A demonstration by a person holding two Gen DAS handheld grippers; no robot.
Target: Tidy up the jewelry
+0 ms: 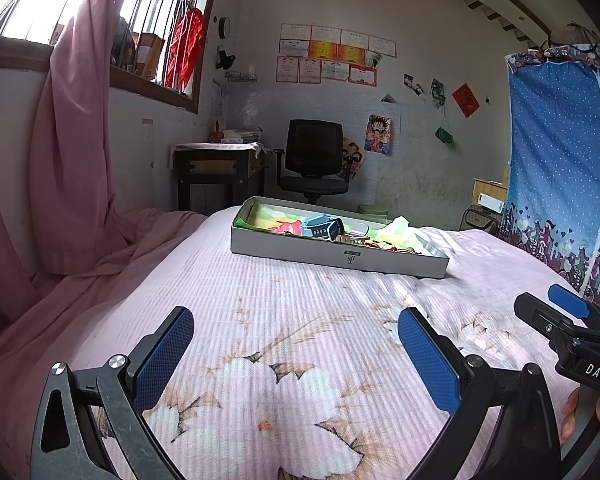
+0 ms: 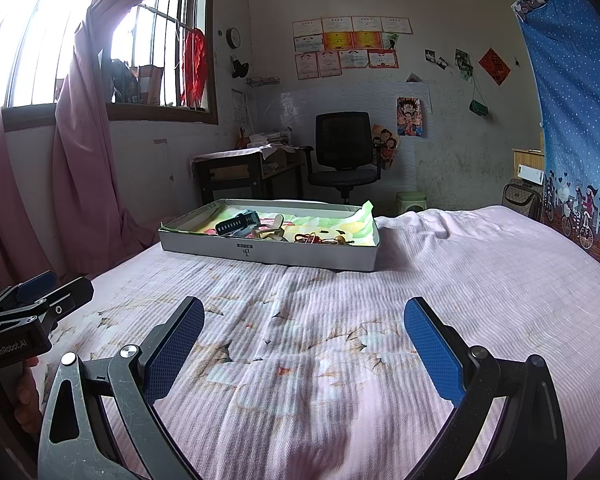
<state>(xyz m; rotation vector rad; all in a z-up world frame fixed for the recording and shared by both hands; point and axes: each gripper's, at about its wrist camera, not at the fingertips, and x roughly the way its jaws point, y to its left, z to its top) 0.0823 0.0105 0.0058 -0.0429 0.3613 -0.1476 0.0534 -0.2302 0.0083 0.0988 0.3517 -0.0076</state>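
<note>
A shallow grey cardboard box [image 1: 340, 255] [image 2: 268, 257] lies on the pink bedspread ahead of both grippers. Inside it, on colourful paper, are a blue-grey watch [image 1: 322, 227] [image 2: 236, 223], a beige watch-like piece [image 1: 354, 237] [image 2: 270, 232] and a red and gold tangle of jewelry [image 2: 324, 238] [image 1: 392, 246]. My left gripper [image 1: 296, 320] hovers open above the bedspread, well short of the box, nothing between its blue pads. My right gripper [image 2: 304, 310] is likewise open and empty. Each gripper also shows at the other view's edge: the right one [image 1: 568, 312], the left one [image 2: 40, 292].
The bed [image 2: 460, 280] fills the foreground, with a rumpled pink sheet [image 1: 100, 260] at the left. Pink curtains [image 1: 60, 140] hang by the barred window. Beyond the bed stand a desk [image 1: 216, 164], a black office chair [image 1: 314, 160] and a blue fabric wardrobe [image 1: 564, 168].
</note>
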